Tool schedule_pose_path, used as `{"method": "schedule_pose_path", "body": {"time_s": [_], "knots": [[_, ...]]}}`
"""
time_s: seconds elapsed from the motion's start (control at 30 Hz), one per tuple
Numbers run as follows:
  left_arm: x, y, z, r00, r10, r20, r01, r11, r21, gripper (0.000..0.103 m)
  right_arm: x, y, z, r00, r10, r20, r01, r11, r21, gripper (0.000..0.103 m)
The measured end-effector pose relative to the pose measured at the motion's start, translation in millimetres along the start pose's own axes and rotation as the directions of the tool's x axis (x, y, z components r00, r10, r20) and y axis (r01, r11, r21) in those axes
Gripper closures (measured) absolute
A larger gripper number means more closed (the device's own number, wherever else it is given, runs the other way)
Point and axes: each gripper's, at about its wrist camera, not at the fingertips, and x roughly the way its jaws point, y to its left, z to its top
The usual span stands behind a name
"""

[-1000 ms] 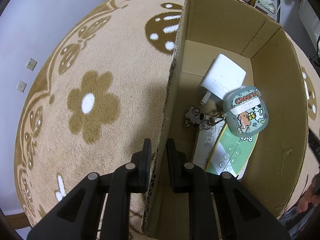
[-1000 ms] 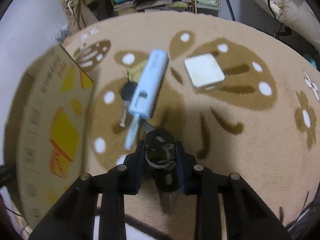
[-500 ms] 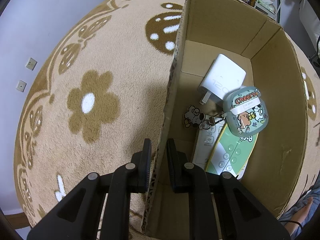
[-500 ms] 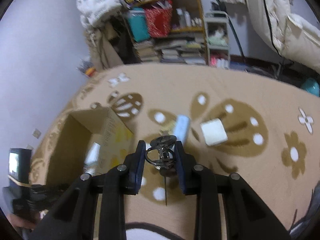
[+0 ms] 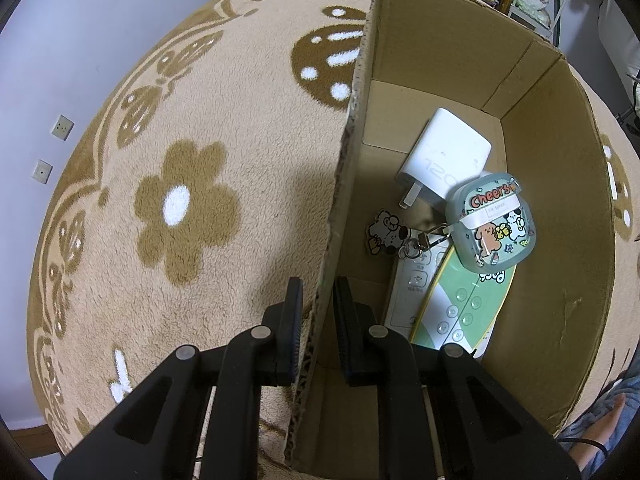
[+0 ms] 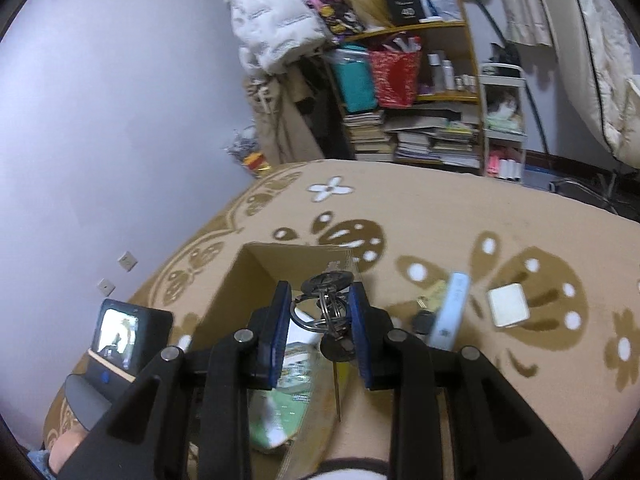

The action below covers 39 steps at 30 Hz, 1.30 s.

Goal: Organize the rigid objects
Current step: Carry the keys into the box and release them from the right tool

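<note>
Keys (image 6: 326, 312) in R fingers (image 6: 320, 316); L fingers (image 5: 316, 316) pinch box wall (image 5: 344, 184).

Readable text, left wrist view: "Cheers" in orange lettering on the green earbud case (image 5: 491, 227) inside the cardboard box (image 5: 440, 60). Grey "120" on the white charger (image 5: 444, 158). Small print on the case's white band: illegible. Right wrist view: "40" on a black box (image 6: 405, 6) on the shelf.
</note>
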Motion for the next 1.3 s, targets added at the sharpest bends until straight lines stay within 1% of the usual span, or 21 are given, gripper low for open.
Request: {"method": "schedule_pose_path", "body": {"time_s": [0.27, 0.47, 0.53, 0.6, 0.73, 0.9, 1.03, 1.23, 1.3], "knots": [[0.0, -0.2, -0.1, 1.000, -0.001, 0.000, 0.001, 1.000, -0.001, 0.088, 21.3, 25.5, -16.8, 0.997, 0.055, -0.046, -0.057, 0.997, -0.044, 0.072], [-0.1, 0.2, 0.2, 1.000, -0.001, 0.000, 0.001, 1.000, -0.001, 0.088, 25.5, 26.4, -22.1, 0.994, 0.100, -0.046, -0.101, 0.995, -0.021, 0.072], [-0.3, -0.1, 0.1, 1.000, -0.002, 0.000, 0.002, 1.000, -0.002, 0.088, 21.8, 27.0, -20.4, 0.992, 0.122, -0.032, -0.123, 0.992, -0.009, 0.072], [-0.4, -0.4, 0.4, 1.000, -0.001, -0.001, 0.001, 1.000, -0.002, 0.088, 16.6, 31.1, -17.7, 0.990, 0.138, -0.021, -0.139, 0.990, -0.023, 0.072], [-0.3, -0.2, 0.5, 1.000, -0.001, 0.000, 0.001, 1.000, -0.002, 0.088, 21.3, 38.8, -21.4, 0.991, 0.126, -0.037, -0.128, 0.990, -0.058, 0.072], [-0.2, -0.5, 0.2, 1.000, -0.001, 0.000, 0.001, 1.000, -0.001, 0.088, 42.0, 37.5, -34.4, 0.989, 0.099, -0.106, -0.105, 0.993, -0.056, 0.072], [-0.2, -0.6, 0.0, 1.000, -0.003, 0.000, 0.003, 1.000, -0.003, 0.088, 52.1, 30.4, -42.2, 0.986, 0.085, -0.143, -0.091, 0.995, -0.031, 0.072], [0.3, -1.2, -0.4, 1.000, -0.005, 0.001, 0.005, 1.000, -0.005, 0.088, 50.3, 22.3, -40.5, 0.990, 0.079, -0.119, -0.080, 0.997, -0.007, 0.072], [0.5, -1.1, -1.2, 1.000, -0.005, 0.001, 0.005, 1.000, -0.005, 0.088, 46.9, 20.0, -37.6, 0.993, 0.064, -0.104, -0.065, 0.998, -0.011, 0.071]]}}
